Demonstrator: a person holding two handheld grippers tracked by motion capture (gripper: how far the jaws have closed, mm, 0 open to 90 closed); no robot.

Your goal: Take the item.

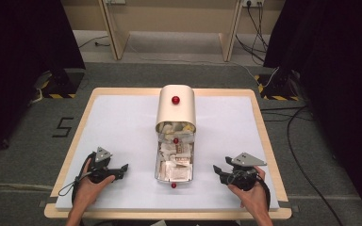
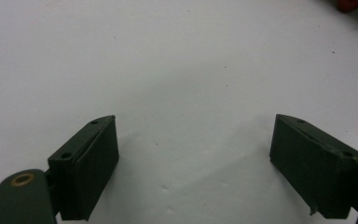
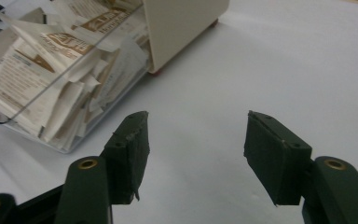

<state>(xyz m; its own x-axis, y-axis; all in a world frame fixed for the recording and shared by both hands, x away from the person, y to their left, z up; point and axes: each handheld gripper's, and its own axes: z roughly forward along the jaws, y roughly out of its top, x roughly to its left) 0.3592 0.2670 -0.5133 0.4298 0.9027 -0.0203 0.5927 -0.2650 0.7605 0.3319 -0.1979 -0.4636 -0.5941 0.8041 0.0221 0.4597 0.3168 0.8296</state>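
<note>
The room around me is dim: grey carpet underfoot, black curtains hanging at both sides, pale wooden legs of another piece of furniture at the far end, and dark cables trailing across the floor on my right. A black figure five is marked on the carpet to my left.

In front of me stands the light wooden table, its top covered by a smooth, matt white sheet that leaves only a wooden border showing.

In the middle of that sheet lies the cream, round-cornered box with a clear plastic front part, long axis running away from me. Small glossy red knobs sit on it. Through the clear wall I see it crammed with flat white and brown printed paper sachets, crumpled and overlapping.

My left gripper, black with a grey three-cornered plate, rests low on the sheet, left of the box and apart from it. Its jaws stand spread wide with bare sheet between them.

My right gripper sits right of the box, near its clear end. Its jaws stand apart, pinching nothing.
</note>
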